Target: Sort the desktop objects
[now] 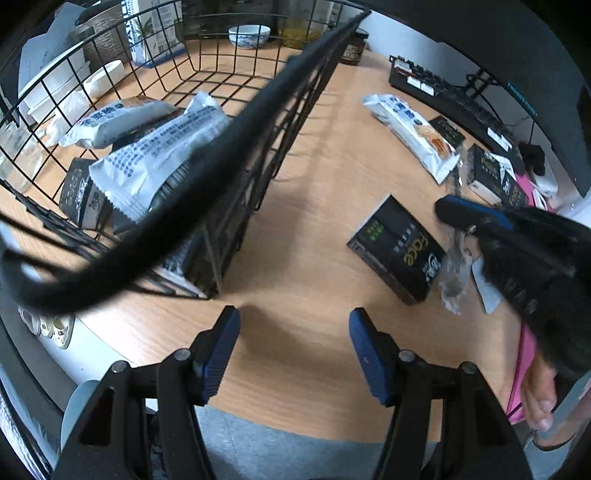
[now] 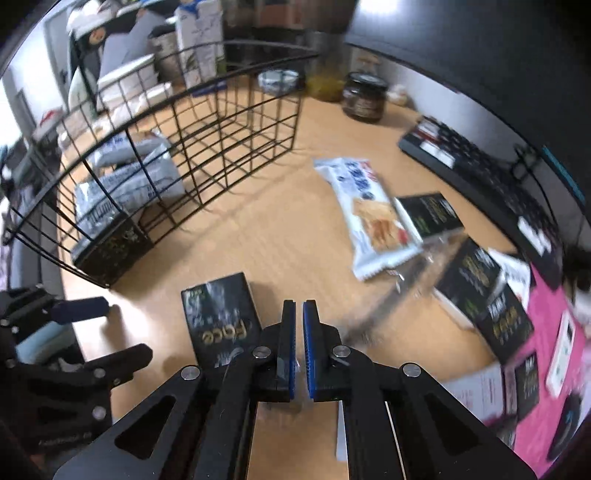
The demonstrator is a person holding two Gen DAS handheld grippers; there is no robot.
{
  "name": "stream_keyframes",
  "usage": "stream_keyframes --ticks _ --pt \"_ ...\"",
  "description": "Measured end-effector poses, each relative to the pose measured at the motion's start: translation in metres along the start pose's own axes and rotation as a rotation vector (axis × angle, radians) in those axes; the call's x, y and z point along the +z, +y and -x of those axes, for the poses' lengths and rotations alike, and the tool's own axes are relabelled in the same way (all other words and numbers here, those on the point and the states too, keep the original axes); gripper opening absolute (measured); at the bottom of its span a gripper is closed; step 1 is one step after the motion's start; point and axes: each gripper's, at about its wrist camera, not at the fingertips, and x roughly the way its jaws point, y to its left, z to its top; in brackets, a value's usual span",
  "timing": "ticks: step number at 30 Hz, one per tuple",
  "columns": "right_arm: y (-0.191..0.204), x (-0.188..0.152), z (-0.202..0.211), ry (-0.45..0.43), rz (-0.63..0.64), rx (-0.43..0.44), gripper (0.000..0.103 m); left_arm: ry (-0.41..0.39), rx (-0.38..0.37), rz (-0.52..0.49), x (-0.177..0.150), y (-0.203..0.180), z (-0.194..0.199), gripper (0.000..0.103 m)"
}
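A black wire basket (image 1: 258, 122) (image 2: 207, 140) stands on the wooden desk and holds white snack packets (image 1: 159, 158) and black boxes. My left gripper (image 1: 293, 325) is open and empty above bare desk beside the basket. A black "Face" box (image 1: 397, 247) (image 2: 219, 321) lies flat just left of my right gripper (image 2: 299, 314). The right gripper is shut on a crinkly clear plastic wrapper (image 1: 456, 273) (image 2: 417, 269) that trails to the right. A white biscuit packet (image 1: 413, 133) (image 2: 373, 218) and more black boxes (image 2: 476, 280) lie further right.
A black keyboard (image 2: 476, 158) runs along the back right under a monitor. A dark jar (image 2: 364, 98), a bowl (image 1: 249, 35) and a carton (image 2: 199, 40) stand behind the basket. A pink sheet (image 2: 550, 325) with small items lies at the right edge.
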Motion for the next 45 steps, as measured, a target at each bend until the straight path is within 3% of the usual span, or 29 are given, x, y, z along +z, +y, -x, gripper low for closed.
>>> stream_keyframes --ticks 7,10,18,26,29,31,33,36,39,45 --pt "0.023 -0.015 -0.006 0.050 0.019 0.120 0.006 -0.015 0.006 0.006 0.003 0.003 -0.002 0.067" --pt "0.031 -0.025 -0.001 0.037 0.015 0.085 0.006 -0.013 0.011 -0.016 0.001 0.004 -0.001 0.067" --pt "0.027 -0.059 0.013 0.046 -0.240 0.163 0.006 -0.009 0.037 -0.124 -0.001 -0.006 0.000 0.067" --pt "0.023 -0.085 0.053 0.003 -0.325 0.006 0.006 -0.009 0.008 -0.211 -0.012 -0.033 0.004 0.067" --pt "0.002 -0.095 0.074 -0.022 -0.395 -0.016 0.021 -0.024 0.000 -0.207 -0.011 -0.033 0.011 0.067" --pt "-0.018 -0.102 0.087 -0.041 -0.446 -0.052 0.049 -0.029 -0.029 -0.176 -0.012 -0.025 0.021 0.067" --pt "-0.046 -0.109 0.100 -0.075 -0.533 -0.122 0.063 -0.026 -0.053 -0.167 -0.010 -0.030 0.025 0.067" --pt "-0.094 -0.121 0.111 -0.099 -0.716 -0.213 0.070 -0.026 -0.070 -0.167 -0.013 -0.040 0.028 0.067" --pt "-0.134 -0.125 0.102 -0.104 -0.859 -0.233 0.071 -0.006 -0.100 -0.170 -0.014 -0.057 0.021 0.067" --pt "-0.163 -0.117 0.066 -0.042 -0.917 -0.304 0.072 0.012 -0.067 -0.218 -0.012 -0.083 0.007 0.067"
